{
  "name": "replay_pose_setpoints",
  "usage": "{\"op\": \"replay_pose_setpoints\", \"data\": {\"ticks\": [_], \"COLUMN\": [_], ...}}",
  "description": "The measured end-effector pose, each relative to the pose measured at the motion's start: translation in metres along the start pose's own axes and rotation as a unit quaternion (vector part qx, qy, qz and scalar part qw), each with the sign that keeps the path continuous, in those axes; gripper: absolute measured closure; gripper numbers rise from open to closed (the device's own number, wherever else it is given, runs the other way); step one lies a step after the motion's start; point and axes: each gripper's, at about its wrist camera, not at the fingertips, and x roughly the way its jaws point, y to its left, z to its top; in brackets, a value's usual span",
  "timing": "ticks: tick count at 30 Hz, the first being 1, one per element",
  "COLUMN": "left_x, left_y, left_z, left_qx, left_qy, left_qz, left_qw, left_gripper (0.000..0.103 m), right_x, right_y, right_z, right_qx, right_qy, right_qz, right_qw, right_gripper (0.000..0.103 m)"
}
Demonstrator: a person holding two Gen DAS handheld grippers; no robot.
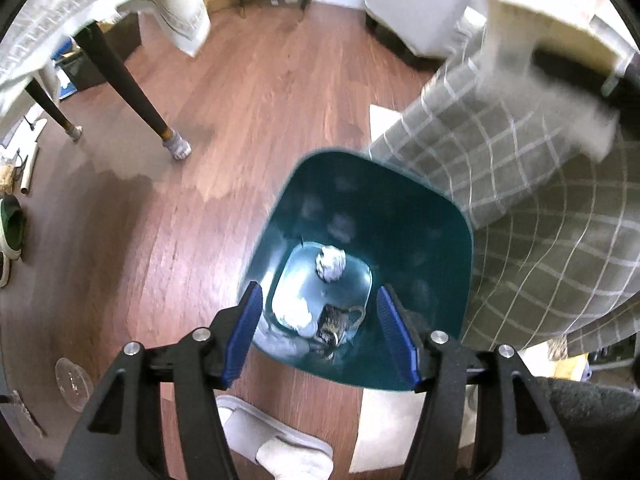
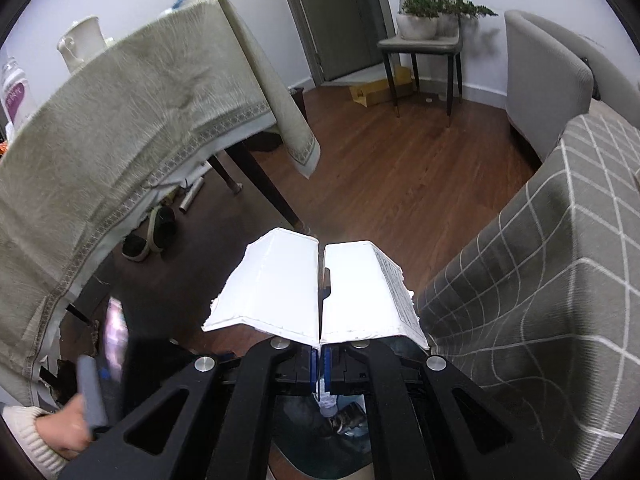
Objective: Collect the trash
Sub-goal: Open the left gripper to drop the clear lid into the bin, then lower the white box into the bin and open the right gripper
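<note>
Trash going into the bin

The left gripper (image 1: 320,332) is hanging spread and empty over the teal bin (image 1: 424,216); the right gripper (image 2: 320,304) is pinching white packaging (image 2: 276,284).

The left gripper (image 1: 320,336) is built of matte black plastic: two broad angled arms with triangular cut-outs, joined by a black crossbar, and four round silver screw heads, two at each side's pivots. Its jaws carry ribbed bright-blue pads on their inner faces. The right gripper (image 2: 320,300) has the same black arms, the same triangular cut-outs and silver screw heads, and blue pads seen edge-on between the black finger mounts. At the lower left of the right wrist view, a hand (image 2: 74,424) shows below a cream ribbed knit cuff, around a grey handle.
</note>
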Motion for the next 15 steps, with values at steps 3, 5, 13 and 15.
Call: {"op": "replay_pose_setpoints", "data": {"ticks": [3, 5, 13, 15], "left_x": [-0.022, -0.036, -0.096, -0.112], "left_y": [0.005, 0.009, 0.012, 0.007], "left_z": [0.007, 0.011, 0.022, 0.026], "left_qx": [-0.010, -0.016, -0.024, -0.017], "left_qy": [-0.033, -0.053, -0.125, -0.146], "left_qz": [0.002, 0.007, -0.009, -0.002], "left_qw": [0.9994, 0.9984, 0.9918, 0.9892], "left_gripper": [0.040, 0.040, 0.049, 0.051], "right_x": [0.013, 0.022, 0.056, 0.063], "right_y": [-0.001, -0.001, 0.009, 0.013], "right_z": [-0.003, -0.006, -0.022, -0.026], "right_qx": [0.000, 0.003, -0.008, -0.016], "right_qy": [0.013, 0.023, 0.067, 0.078], "right_qz": [-0.007, -0.013, -0.018, -0.019], "right_qw": [1.000, 1.000, 0.998, 0.997], "right_gripper": [0.101, 0.101, 0.101, 0.101]}}
